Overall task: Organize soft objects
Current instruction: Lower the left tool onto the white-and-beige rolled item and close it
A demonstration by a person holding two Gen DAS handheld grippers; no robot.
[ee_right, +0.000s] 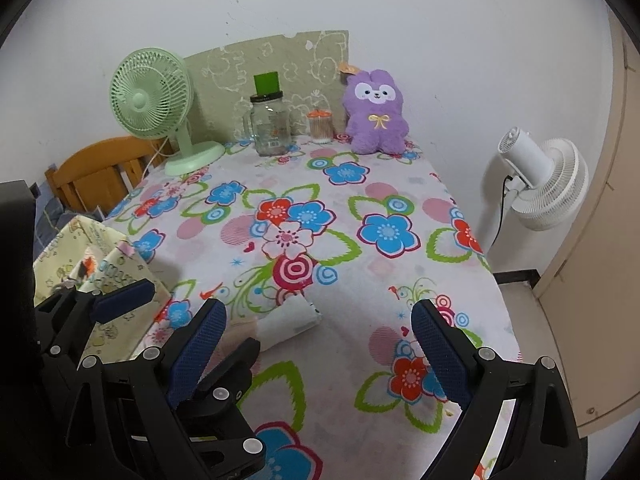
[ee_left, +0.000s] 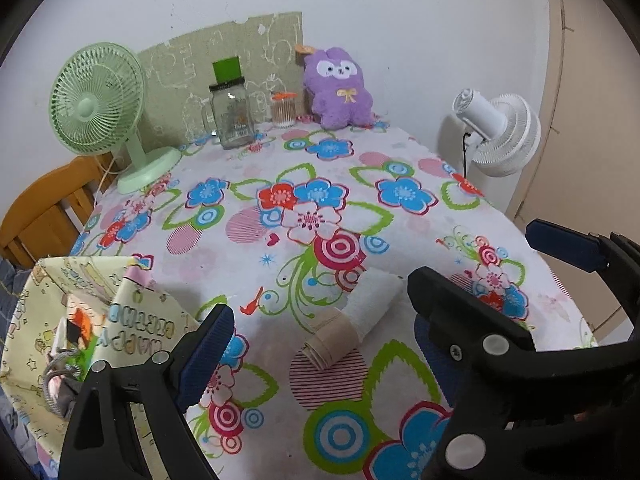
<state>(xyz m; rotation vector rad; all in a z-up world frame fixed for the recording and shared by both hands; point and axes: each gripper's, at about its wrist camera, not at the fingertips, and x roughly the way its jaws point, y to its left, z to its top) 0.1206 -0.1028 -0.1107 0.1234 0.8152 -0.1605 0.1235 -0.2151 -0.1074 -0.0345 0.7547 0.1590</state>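
A rolled white towel lies on the flowered tablecloth with a rolled beige cloth against its near end. My left gripper is open just above the table, its blue pads on either side of the two rolls. In the right wrist view the towel lies ahead and left of my right gripper, which is open and empty. A purple plush bunny sits upright at the table's far edge, and shows in the right wrist view too.
A yellow fabric bag stands open at the table's left edge, with things inside. A green fan, a glass jar and a swab pot stand at the back. A white fan stands right of the table, a wooden chair left.
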